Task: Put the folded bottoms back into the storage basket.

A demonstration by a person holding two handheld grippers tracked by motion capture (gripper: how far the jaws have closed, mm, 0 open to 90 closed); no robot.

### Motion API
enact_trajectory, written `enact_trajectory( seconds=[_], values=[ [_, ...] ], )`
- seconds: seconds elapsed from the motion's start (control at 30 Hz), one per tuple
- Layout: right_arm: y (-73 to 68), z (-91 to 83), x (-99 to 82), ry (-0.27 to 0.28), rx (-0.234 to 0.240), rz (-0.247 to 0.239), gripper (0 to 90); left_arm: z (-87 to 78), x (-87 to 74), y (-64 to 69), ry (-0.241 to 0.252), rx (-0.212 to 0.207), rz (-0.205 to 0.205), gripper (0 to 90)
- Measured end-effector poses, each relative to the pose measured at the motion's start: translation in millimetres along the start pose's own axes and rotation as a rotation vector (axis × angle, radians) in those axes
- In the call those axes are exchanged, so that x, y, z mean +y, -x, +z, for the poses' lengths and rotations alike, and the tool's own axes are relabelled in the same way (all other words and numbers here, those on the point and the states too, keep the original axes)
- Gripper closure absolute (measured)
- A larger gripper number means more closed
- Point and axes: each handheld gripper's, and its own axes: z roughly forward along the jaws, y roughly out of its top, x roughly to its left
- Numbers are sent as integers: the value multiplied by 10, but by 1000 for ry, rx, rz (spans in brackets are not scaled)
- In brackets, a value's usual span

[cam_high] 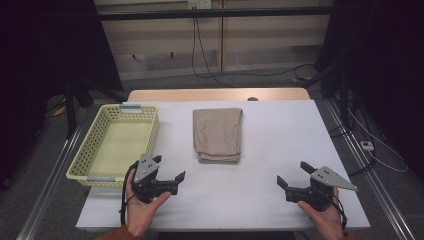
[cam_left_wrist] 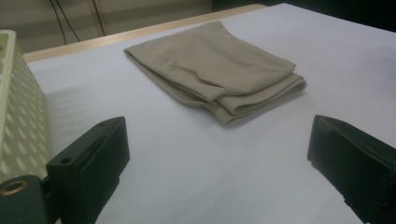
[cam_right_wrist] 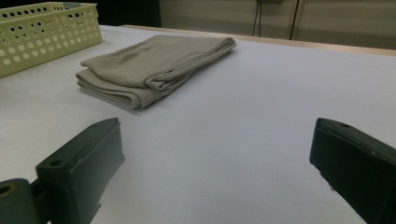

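A folded beige cloth [cam_high: 218, 134] lies flat in the middle of the white table [cam_high: 280, 145]. It lies ahead of both pairs of jaws in the gripper views [cam_left_wrist: 219, 77] [cam_right_wrist: 152, 65]. My left gripper [cam_high: 170, 169] rests near the table's front left, held by a hand, jaws wide apart with nothing between them [cam_left_wrist: 217, 161]. At the front right, my right gripper [cam_high: 294, 174] is also open and empty [cam_right_wrist: 215, 163]. Both grippers sit well short of the cloth.
A pale yellow perforated basket [cam_high: 90, 145] stands empty at the table's left edge, just behind the left gripper; its wall [cam_left_wrist: 18, 121] and its corner [cam_right_wrist: 46, 32] appear in the gripper views. Cables run across the floor beyond the table.
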Motion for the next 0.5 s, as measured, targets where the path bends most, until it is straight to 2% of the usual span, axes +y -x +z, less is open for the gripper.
enact_trajectory(
  seconds=[0.17, 0.5],
  values=[
    [-4, 5, 0, 1, 4, 0, 24, 77, 55, 2, -14, -2, 5, 46],
    [1, 13, -1, -1, 7, 6, 25, 260, 174, 8, -27, -37, 12, 49]
  ],
)
